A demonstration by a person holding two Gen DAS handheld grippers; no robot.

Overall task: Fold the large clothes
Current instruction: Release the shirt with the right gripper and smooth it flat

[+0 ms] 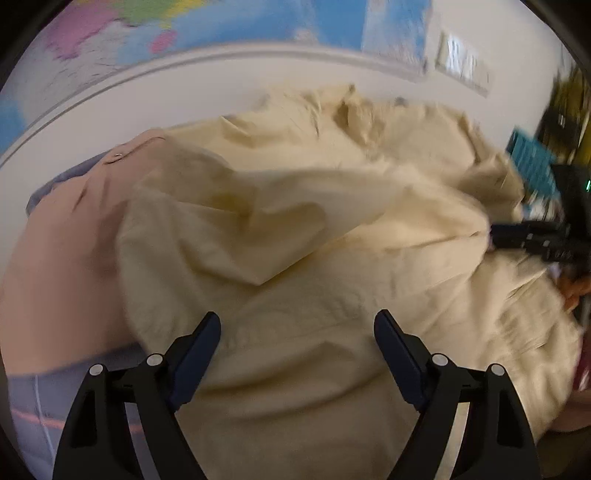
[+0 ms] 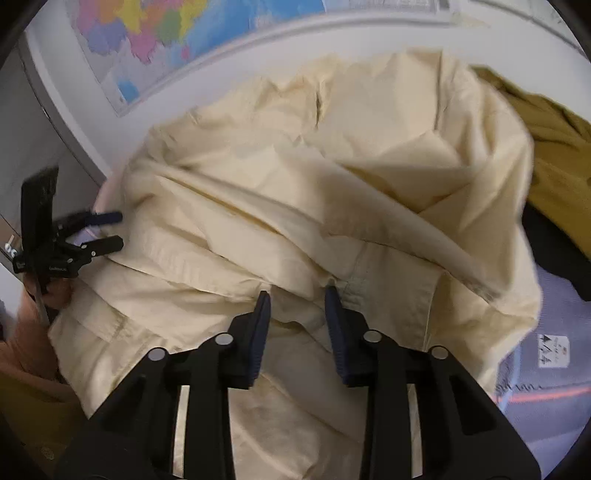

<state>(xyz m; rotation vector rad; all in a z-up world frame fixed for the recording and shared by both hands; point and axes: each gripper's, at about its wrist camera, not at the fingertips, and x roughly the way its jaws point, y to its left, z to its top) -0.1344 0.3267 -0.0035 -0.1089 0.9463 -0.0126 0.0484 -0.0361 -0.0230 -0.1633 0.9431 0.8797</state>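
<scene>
A large cream shirt (image 1: pixel 314 206) lies crumpled and partly doubled over on a bed; it also fills the right wrist view (image 2: pixel 295 192). My left gripper (image 1: pixel 297 325) hovers just above the cloth, jaws wide open and empty. It also shows at the left edge of the right wrist view (image 2: pixel 110 230), open beside the shirt's edge. My right gripper (image 2: pixel 297 295) stands over a seam fold with its jaws partly open, tips close to the cloth without clamping it. It appears at the right of the left wrist view (image 1: pixel 517 232), by a raised fold.
A pink garment (image 1: pixel 66 236) lies left of the shirt. An olive garment (image 2: pixel 554 129) and a dark one (image 2: pixel 554 240) lie at the right. A lilac bedsheet (image 2: pixel 554 369) shows underneath. A white wall with a coloured map (image 2: pixel 155 33) stands behind the bed.
</scene>
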